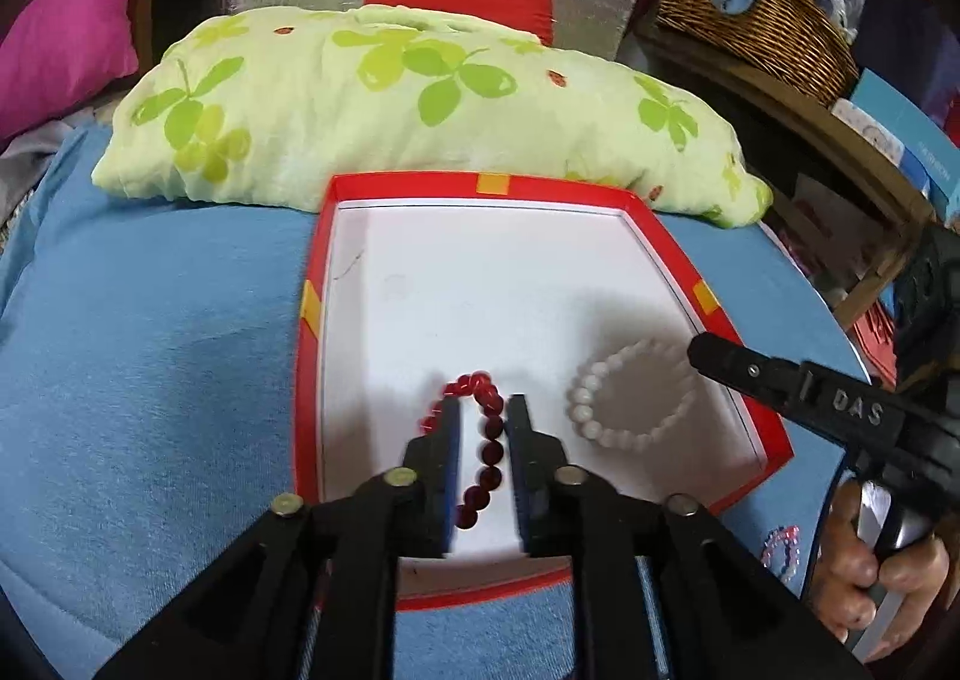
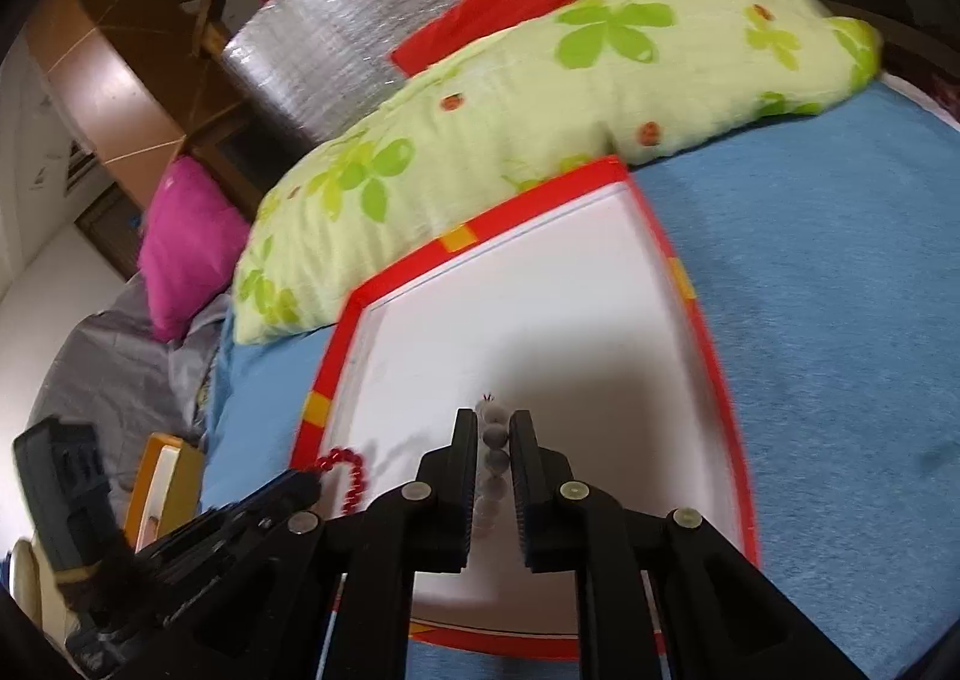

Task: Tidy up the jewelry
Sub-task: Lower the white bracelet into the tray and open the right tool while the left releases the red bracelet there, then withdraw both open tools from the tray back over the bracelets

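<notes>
Left gripper (image 1: 483, 410), jaws narrowly parted around a dark red glossy bead bracelet (image 1: 480, 440) draped inside the red-rimmed white box (image 1: 309, 380); at its 3 o'clock a white pearl-like bead bracelet (image 1: 606, 404), pale round beads strung between the right gripper's (image 2: 493, 428) near-closed jaws.

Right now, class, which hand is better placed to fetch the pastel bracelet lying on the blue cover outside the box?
Right, probably. The pastel bracelet lies just beside the right hand, whereas the left gripper sits over the red bracelet inside the red box, farther away.
</notes>
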`<state>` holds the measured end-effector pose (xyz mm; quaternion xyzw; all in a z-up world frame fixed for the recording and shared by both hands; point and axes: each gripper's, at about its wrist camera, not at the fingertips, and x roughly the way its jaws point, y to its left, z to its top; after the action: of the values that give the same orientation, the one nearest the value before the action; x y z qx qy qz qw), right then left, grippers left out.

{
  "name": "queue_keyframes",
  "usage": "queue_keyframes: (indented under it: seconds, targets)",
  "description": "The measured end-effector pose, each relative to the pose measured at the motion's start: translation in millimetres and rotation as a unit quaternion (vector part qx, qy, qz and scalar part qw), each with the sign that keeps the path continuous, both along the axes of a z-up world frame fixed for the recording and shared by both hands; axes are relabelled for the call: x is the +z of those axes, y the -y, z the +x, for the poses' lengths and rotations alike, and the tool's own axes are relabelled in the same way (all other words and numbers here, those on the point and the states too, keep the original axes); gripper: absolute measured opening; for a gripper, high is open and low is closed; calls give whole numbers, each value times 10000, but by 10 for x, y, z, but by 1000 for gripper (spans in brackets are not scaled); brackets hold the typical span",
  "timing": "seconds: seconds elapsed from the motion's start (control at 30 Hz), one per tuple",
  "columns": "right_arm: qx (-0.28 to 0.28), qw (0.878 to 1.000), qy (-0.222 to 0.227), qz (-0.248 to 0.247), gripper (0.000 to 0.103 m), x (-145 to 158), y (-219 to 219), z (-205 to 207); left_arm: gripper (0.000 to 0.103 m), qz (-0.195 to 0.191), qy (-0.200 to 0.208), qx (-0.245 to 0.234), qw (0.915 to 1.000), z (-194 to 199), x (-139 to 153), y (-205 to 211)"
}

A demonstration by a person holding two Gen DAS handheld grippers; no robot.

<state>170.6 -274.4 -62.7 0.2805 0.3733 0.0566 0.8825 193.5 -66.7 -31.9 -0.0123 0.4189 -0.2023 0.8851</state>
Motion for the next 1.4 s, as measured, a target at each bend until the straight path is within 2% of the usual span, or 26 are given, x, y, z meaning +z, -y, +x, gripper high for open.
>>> queue_keyframes:
  seconds: [0.03,0.1,0.13,0.2,0.37,0.53,0.7,1.03,1.23,1.4]
  targets:
    - [-17,10000,-66,49,16,-13,28,-1,32,18,12,-24,10000,-20,3,8]
    - [-71,9999,-138,59,23,-19,73,-17,38,61,43,-77,9999,-79,14,30]
    - [-107,9998,-156,14,30,-8,89,-33,38,74,53,-117,9999,-116,22,36]
    - [-118,9998,-142,6,36,19,119,-70,39,114,52,-124,9998,-159,36,32]
    - [-22,9999,-95,-138,37,103,134,-206,41,88,82,233,9997,-254,84,-170]
    - [187,9990,-127,-394,37,185,92,-396,52,179,276,791,9963,-410,168,-442]
    - [307,9982,-138,-504,36,247,93,-636,56,305,307,1101,9930,-624,193,-601]
    - [385,9981,-242,-410,37,324,184,-1087,59,676,195,951,9930,-1173,77,-620]
    - [217,9987,-429,-157,36,261,351,-1387,59,831,17,871,9927,-1475,-48,-679]
    - [119,9976,-650,-217,36,166,472,-1489,60,965,-199,767,9922,-1592,-199,-736]
